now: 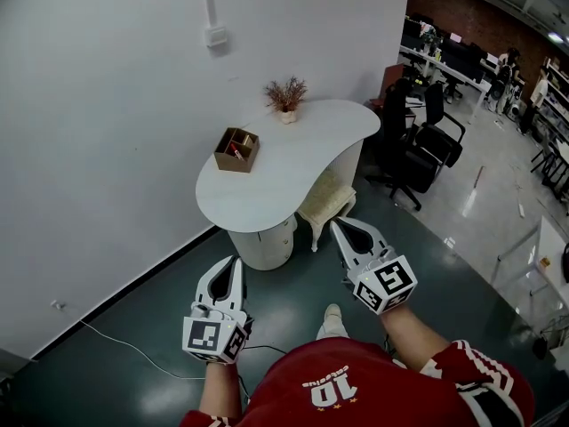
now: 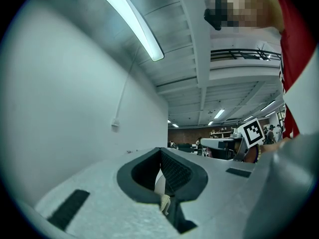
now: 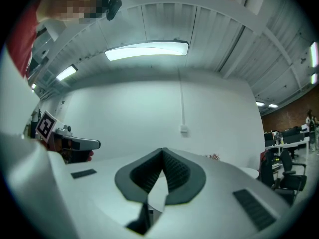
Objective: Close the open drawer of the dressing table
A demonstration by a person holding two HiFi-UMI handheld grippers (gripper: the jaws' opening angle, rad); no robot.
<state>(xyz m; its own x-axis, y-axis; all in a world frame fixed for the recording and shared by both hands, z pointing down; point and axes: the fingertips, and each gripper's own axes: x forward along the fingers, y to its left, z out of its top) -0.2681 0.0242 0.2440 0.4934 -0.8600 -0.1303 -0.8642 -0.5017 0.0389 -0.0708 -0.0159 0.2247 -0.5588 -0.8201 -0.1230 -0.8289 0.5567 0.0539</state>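
Tongs first: left tongs [image 1: 233,265] and right tongs [image 1: 340,229] were both pinched closed with nothing in them, held about level and well short of the white kidney-shaped dressing desk [image 1: 267,194]. I judged the open drawer [image 1: 285,231] to be in the white round pedestal [image 1: 262,247] under the desk's near end, though it was too small to be sure.

Risks as I saw them:
- An off-centre push with narrow tips could skew and jam the drawer.
- The cream padded stool [image 1: 324,205] just beside the pedestal could foul the right tongs.
- A hard shove could rock the small brown wooden box [image 1: 236,149] and the potted dried plant [image 1: 286,96].
- The thin floor cable [image 1: 133,350] could trip me on approach.
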